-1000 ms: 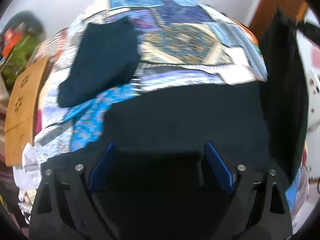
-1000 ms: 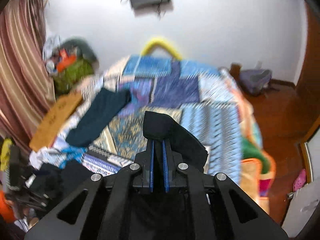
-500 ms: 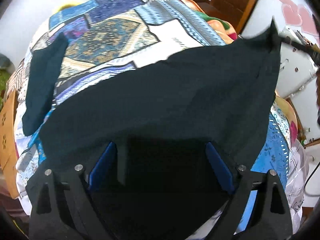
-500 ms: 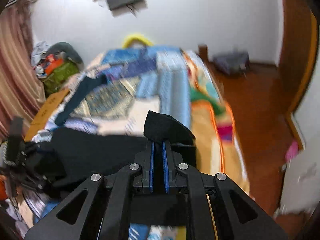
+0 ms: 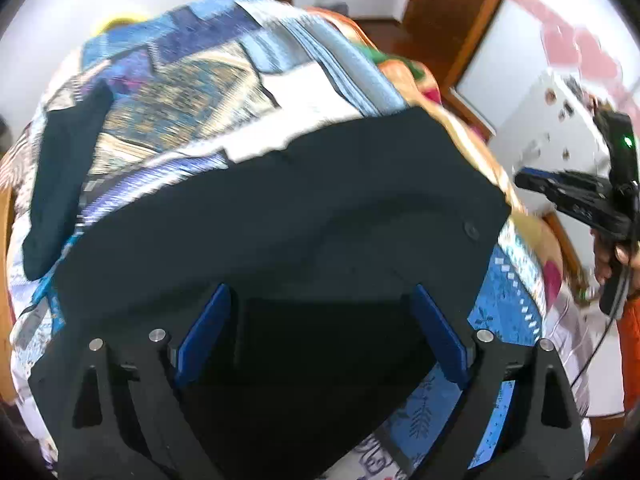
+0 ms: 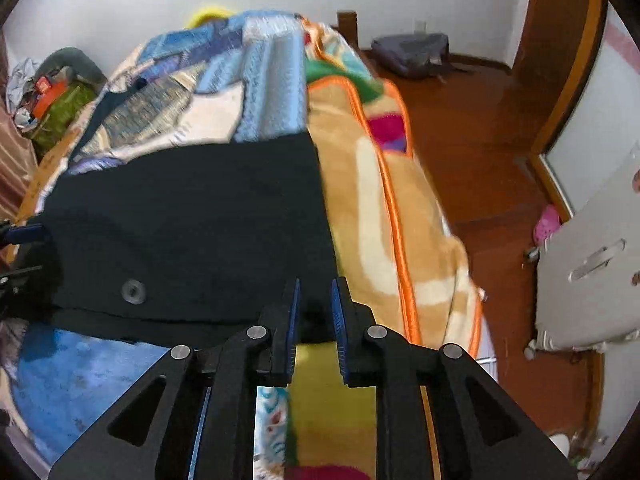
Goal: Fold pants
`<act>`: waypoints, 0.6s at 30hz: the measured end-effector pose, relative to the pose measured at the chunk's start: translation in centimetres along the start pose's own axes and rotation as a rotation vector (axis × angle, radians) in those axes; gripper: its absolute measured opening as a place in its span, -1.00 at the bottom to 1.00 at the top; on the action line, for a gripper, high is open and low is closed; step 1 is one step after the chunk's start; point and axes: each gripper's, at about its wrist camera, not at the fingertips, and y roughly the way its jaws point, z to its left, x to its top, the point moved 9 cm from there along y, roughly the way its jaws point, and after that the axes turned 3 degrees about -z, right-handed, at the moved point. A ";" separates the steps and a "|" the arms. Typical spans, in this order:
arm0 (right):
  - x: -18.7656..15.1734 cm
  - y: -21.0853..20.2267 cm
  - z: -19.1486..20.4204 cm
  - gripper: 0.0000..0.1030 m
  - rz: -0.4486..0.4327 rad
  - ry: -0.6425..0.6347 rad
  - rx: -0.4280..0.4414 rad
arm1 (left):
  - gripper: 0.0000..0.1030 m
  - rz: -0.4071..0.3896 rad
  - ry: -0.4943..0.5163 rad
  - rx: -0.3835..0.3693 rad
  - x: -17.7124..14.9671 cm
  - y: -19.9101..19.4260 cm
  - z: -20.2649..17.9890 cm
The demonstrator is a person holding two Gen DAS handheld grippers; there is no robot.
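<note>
We spread a pair of black pants [image 5: 280,216] flat across the near end of a bed covered in a blue patchwork quilt [image 5: 192,92]. The waistband end, marked by a dark button [image 6: 133,291], lies toward the right side of the bed in the left wrist view, where the button [image 5: 470,232] sits close to the pants' right edge. The garment's long axis runs crosswise, left to right across the mattress; we cannot see the leg ends in either picture.

Our left gripper [image 5: 322,328] hangs over the near edge of the pants with its blue fingers [image 5: 204,332] spread wide, black cloth filling the space between them; whether they touch it we cannot tell. Our right gripper [image 6: 314,316] sits at the near right corner of the pants, its blue pads [image 6: 339,312] parted by a narrow gap, with the cloth's edge showing in that gap and not pinched. That same gripper [image 5: 576,200] appears at the right edge of the left wrist view, apart from the cloth.

A second dark garment [image 5: 60,184] lies lengthwise on the far left of the quilt, well apart from the pants. An orange-trimmed tan blanket [image 6: 384,216] drapes the bed's right side, just beside the pants' edge, above a wooden floor [image 6: 480,132].
</note>
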 end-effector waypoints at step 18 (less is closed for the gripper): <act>9.5 1.6 29.5 0.01 -0.114 -0.416 0.361 | 0.81 -0.169 -0.458 0.387 -9.2 -14.4 30.9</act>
